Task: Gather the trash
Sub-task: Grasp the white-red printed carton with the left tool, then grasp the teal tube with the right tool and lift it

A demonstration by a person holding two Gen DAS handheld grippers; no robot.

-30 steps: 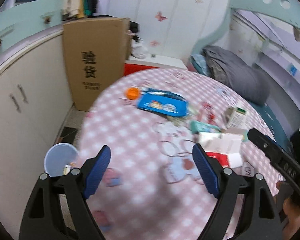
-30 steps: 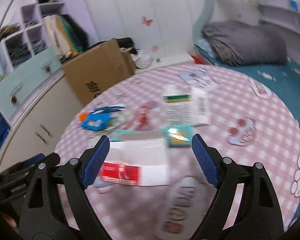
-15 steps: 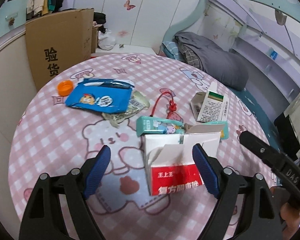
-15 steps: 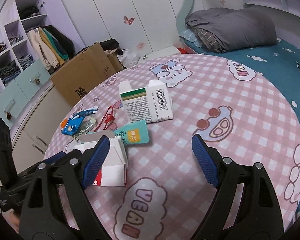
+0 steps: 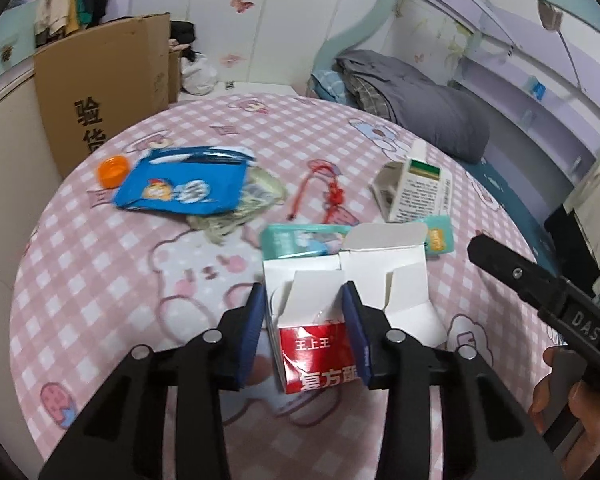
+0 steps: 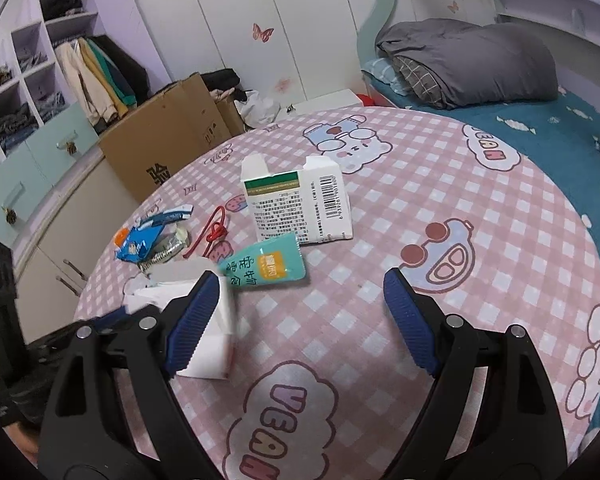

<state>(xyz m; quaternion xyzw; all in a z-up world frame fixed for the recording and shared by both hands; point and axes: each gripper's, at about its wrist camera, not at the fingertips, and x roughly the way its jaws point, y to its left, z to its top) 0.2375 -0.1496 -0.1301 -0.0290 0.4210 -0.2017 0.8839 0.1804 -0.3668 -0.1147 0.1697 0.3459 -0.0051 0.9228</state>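
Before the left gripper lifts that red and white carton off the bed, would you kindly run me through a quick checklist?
1. Red and white carton between the left gripper fingers, which have just been closing: ok.
2. Pads pressing both carton sides: ok.
3. Carton flaps closed: not ok, open.
4. Teal packet clear of carton: cannot tell, it lies right behind.
5. Right gripper open and free: ok.
6. Trash container in sight: not ok.

The left gripper [image 5: 304,332] has just been closing its jaws, and its blue pads now press both sides of the red-and-white carton [image 5: 320,320]. Beyond it lies a teal packet [image 5: 296,240]; further left, a blue wrapper [image 5: 180,192]
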